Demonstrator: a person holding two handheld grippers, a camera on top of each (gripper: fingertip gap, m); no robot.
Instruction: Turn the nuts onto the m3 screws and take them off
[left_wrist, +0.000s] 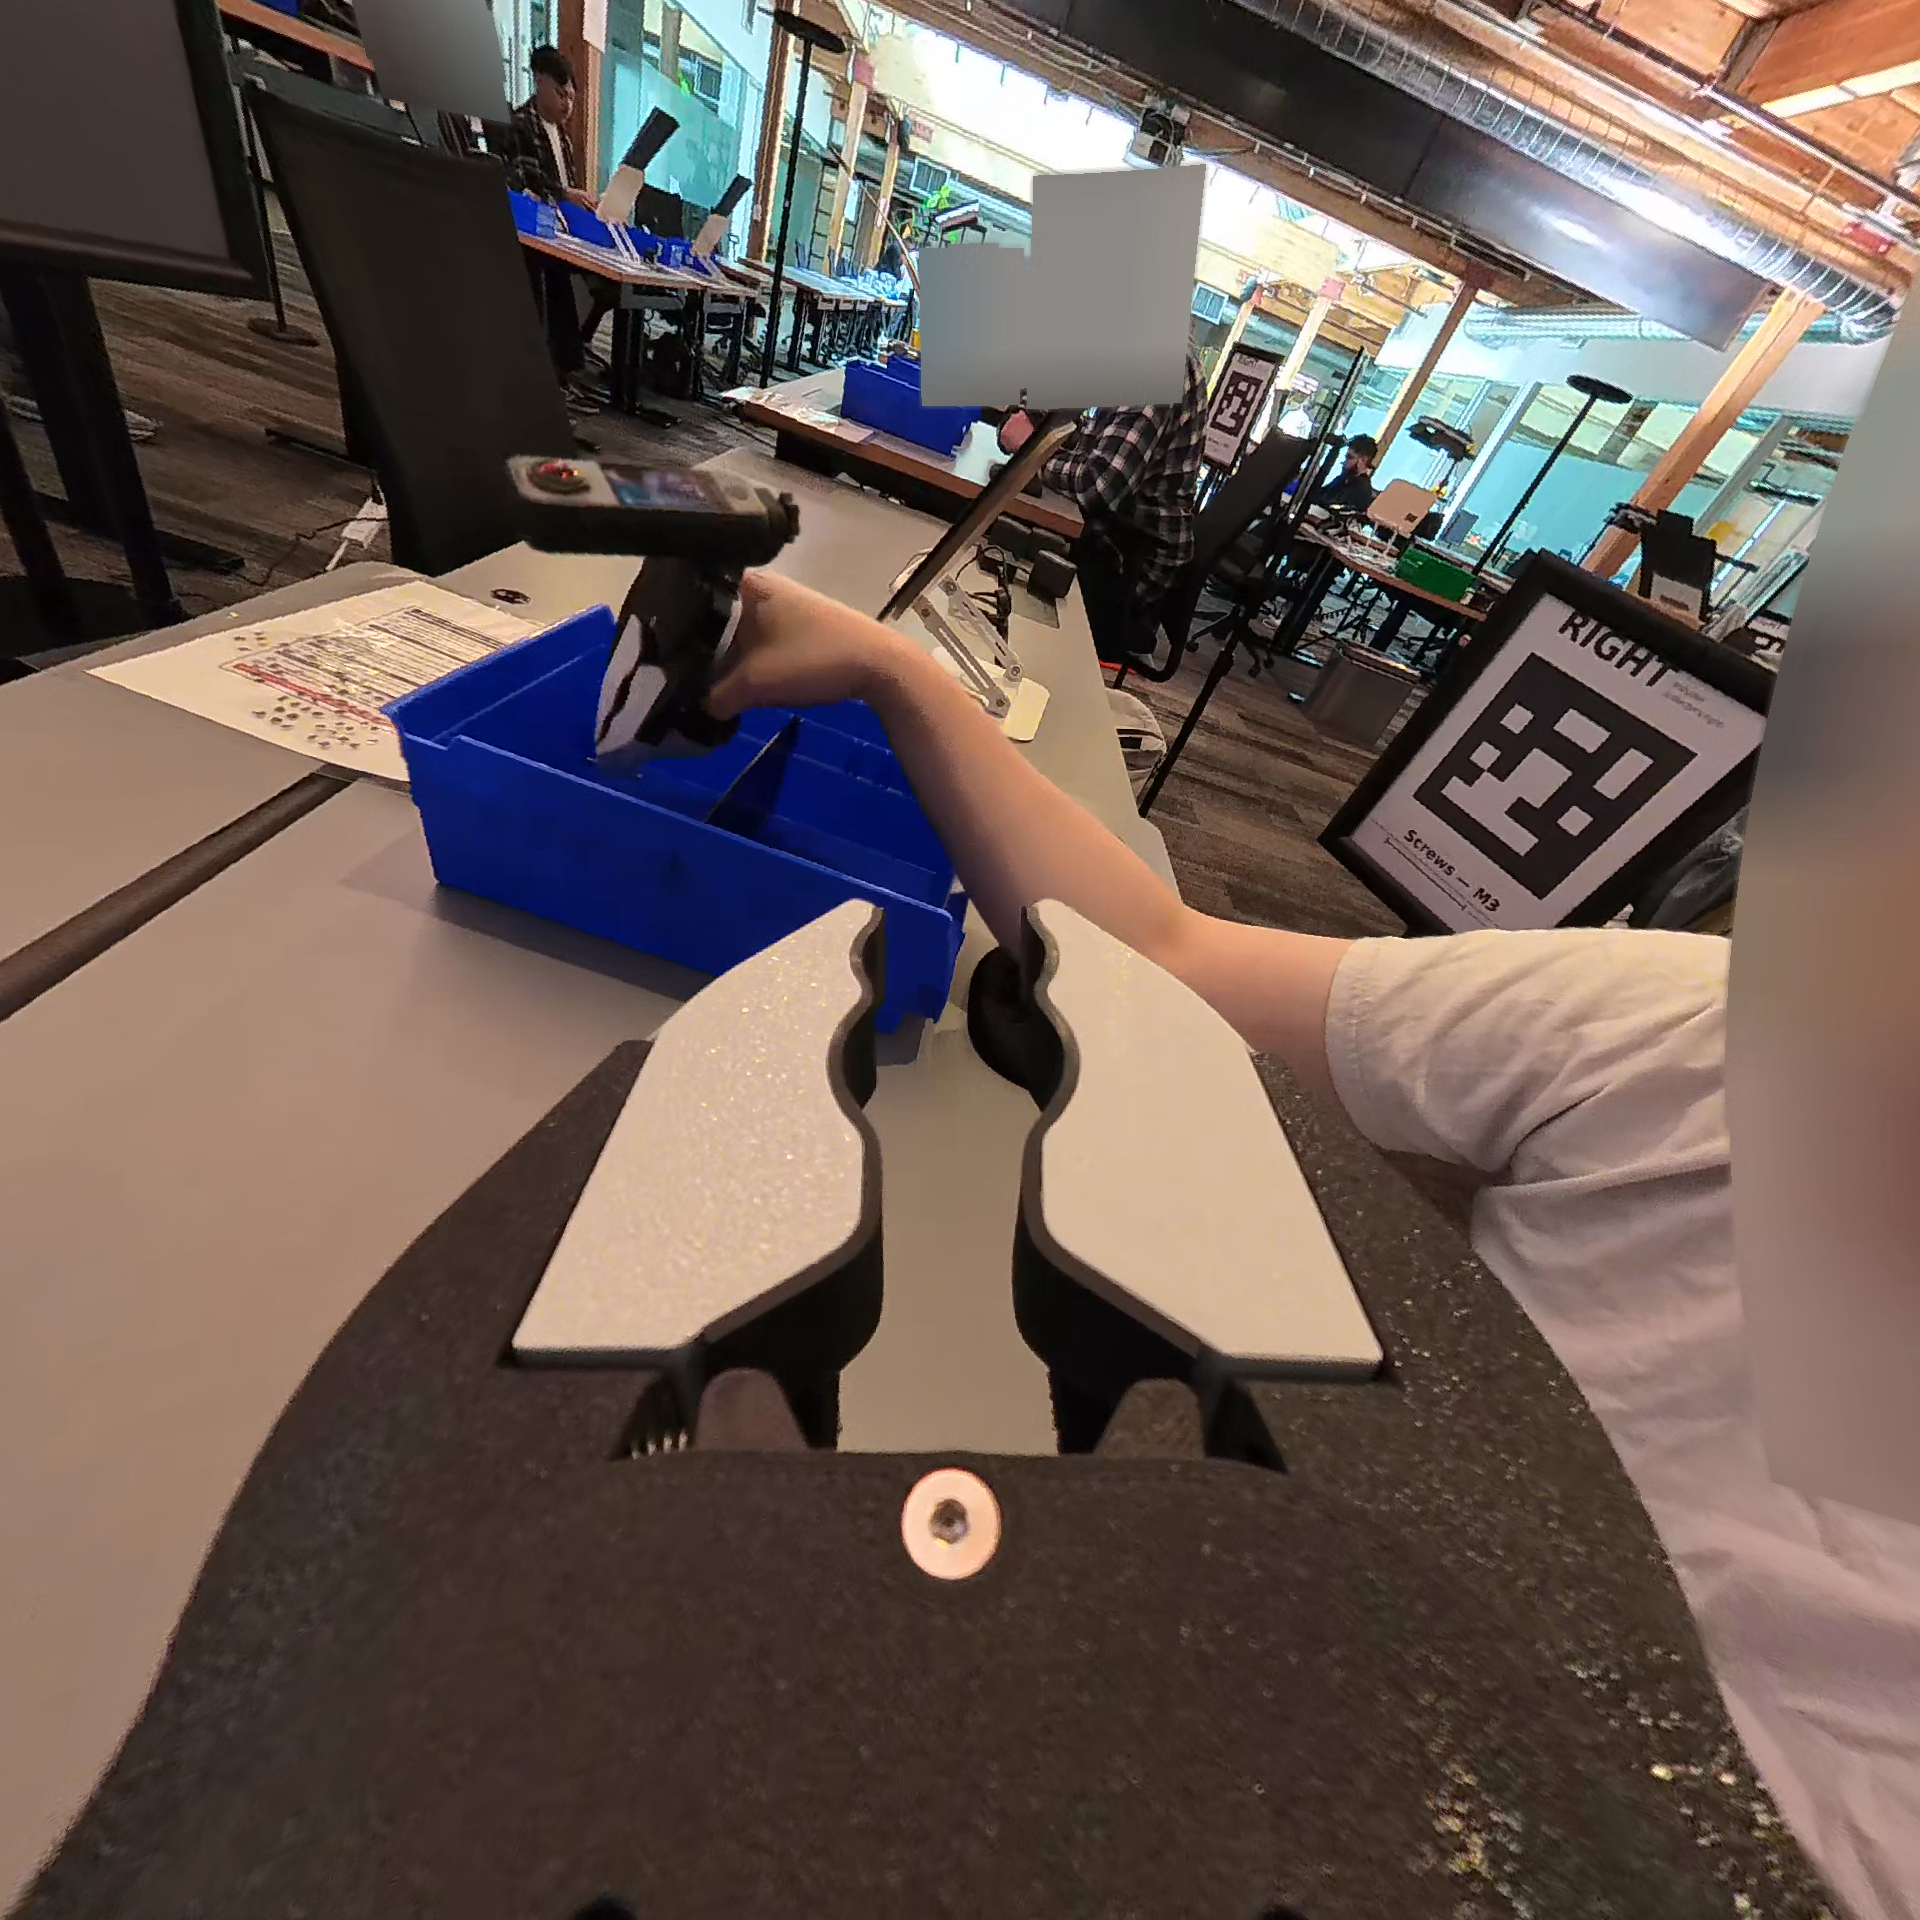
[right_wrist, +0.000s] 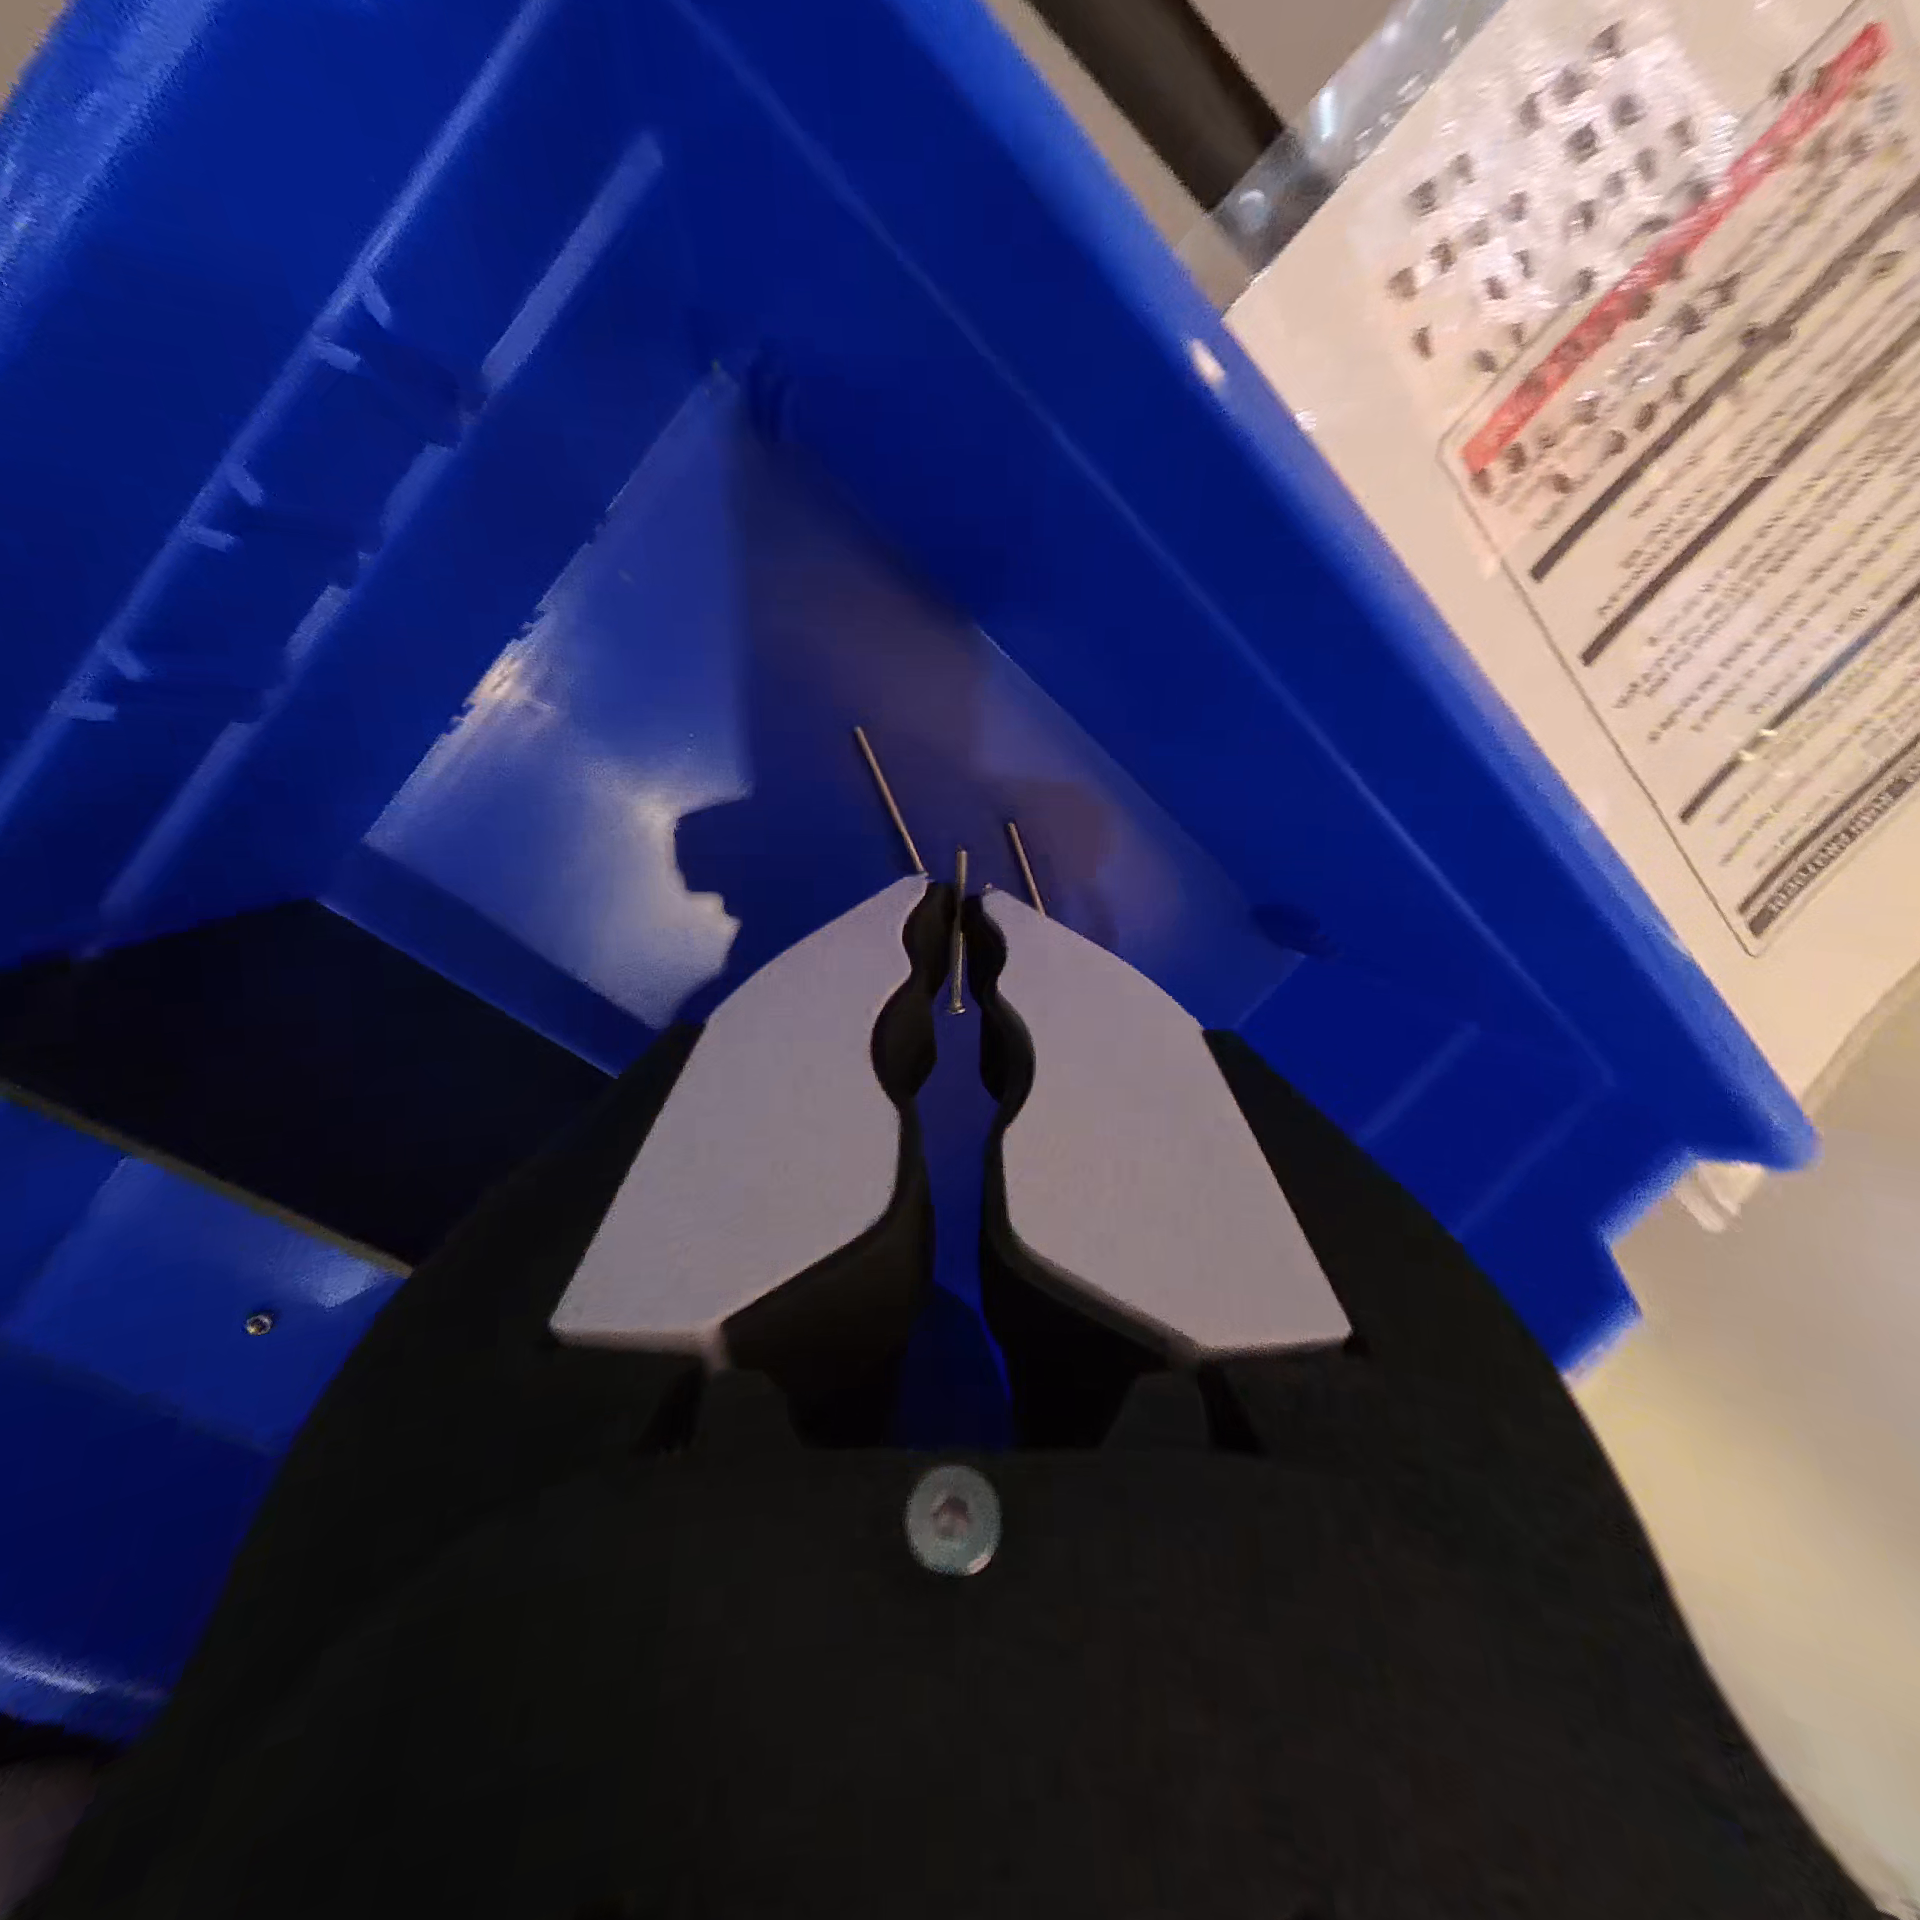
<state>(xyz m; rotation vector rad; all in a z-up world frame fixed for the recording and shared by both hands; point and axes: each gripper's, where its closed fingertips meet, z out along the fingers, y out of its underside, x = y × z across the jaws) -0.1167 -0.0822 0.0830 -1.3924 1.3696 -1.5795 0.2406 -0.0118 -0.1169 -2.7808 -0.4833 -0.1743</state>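
Grey tabletop in an open workshop, other benches and people well behind. Your right gripper is down inside the blue bin, jaws nearly together and pinching a thin screw near its head, shaft pointing out past the fingertips. Two more loose screws lie on the bin floor just beyond the tips, one to each side. A single small nut sits in the next compartment, past the dark divider.

Your left gripper hangs over the table at the near end of the bin, jaws apart, nothing between them. From that view your right hand dips the other gripper into the bin's far compartment.

Handling: the screw looks very light, stiff and thin, smooth metal, so likely to pivot or slip between the pads. Best hold is close under the head, shaft left free for the nut. It seems roughly in line with the fingers now; hard to tell how firmly it is seated.

Outward: a clear bag of nuts lies on a printed sheet beside the bin. The nuts are tiny and should roll easily; grip one by its flats. A framed marker sign stands off to the right, beyond the table edge.
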